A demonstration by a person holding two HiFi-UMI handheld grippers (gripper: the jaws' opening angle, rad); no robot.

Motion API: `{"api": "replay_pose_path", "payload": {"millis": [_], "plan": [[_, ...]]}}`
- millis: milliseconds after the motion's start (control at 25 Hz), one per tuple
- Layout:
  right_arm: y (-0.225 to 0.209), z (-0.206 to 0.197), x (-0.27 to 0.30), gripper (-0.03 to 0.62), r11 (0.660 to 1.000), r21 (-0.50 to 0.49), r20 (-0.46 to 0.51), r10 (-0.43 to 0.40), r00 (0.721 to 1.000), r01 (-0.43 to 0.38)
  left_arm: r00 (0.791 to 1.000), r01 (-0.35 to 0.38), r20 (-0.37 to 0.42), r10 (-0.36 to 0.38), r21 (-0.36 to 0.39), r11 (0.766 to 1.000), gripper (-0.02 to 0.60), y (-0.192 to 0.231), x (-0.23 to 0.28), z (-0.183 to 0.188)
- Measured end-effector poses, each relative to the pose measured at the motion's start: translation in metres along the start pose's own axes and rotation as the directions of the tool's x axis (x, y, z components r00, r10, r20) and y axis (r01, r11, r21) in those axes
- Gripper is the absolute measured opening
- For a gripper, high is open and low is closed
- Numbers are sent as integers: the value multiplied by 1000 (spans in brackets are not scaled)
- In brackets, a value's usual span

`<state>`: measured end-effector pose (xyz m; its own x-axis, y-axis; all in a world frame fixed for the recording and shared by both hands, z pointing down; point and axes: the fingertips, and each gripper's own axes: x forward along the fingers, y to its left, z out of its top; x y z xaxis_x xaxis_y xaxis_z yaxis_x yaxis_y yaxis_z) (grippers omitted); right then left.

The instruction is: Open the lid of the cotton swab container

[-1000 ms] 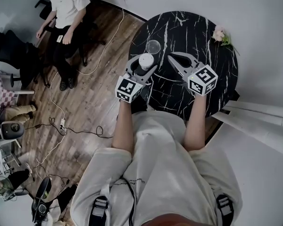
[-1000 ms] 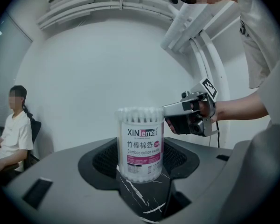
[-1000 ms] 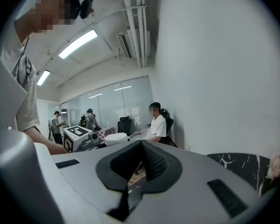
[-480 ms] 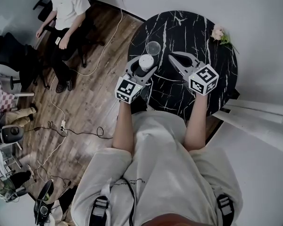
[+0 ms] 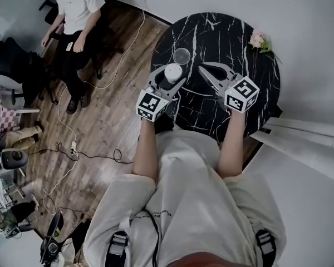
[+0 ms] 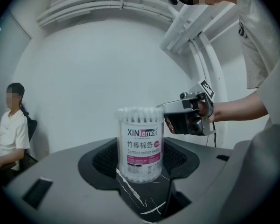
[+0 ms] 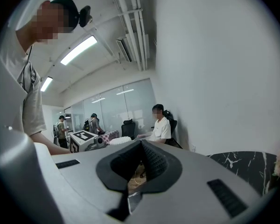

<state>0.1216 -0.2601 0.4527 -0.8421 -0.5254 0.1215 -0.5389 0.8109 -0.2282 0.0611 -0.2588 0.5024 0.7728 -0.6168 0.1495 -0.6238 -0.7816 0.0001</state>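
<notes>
Round black marble counter [image 5: 222,38], white veins. Pink flower [image 5: 260,40] at its far right edge. Person [image 5: 78,10] seated far left, by black chairs [image 5: 14,60]. Wood floor [image 5: 111,121] w/ cables [image 5: 72,143] left.

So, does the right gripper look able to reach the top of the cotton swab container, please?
Probably yes: the right gripper, jaws shut, hovers beside the cotton swab container with only table between. The left gripper clamps its sides, leaving the top free.
</notes>
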Motion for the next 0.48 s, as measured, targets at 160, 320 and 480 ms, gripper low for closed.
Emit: {"api": "replay_pose_path", "payload": {"millis": [160, 320, 480], "plan": [[2, 0, 2, 32, 1000, -1, -3, 6, 1000, -6, 1000, 3, 2, -3, -1, 1000, 265, 1, 0, 2], [6, -1, 3, 33, 1000, -6, -6, 14, 1000, -14, 1000, 4, 5, -4, -1, 1000, 265, 0, -1, 2], [8, -4, 3, 34, 1000, -9, -8, 20, 1000, -20, 1000, 7, 4, -7, 1, 1000, 265, -2, -2, 0]]}}
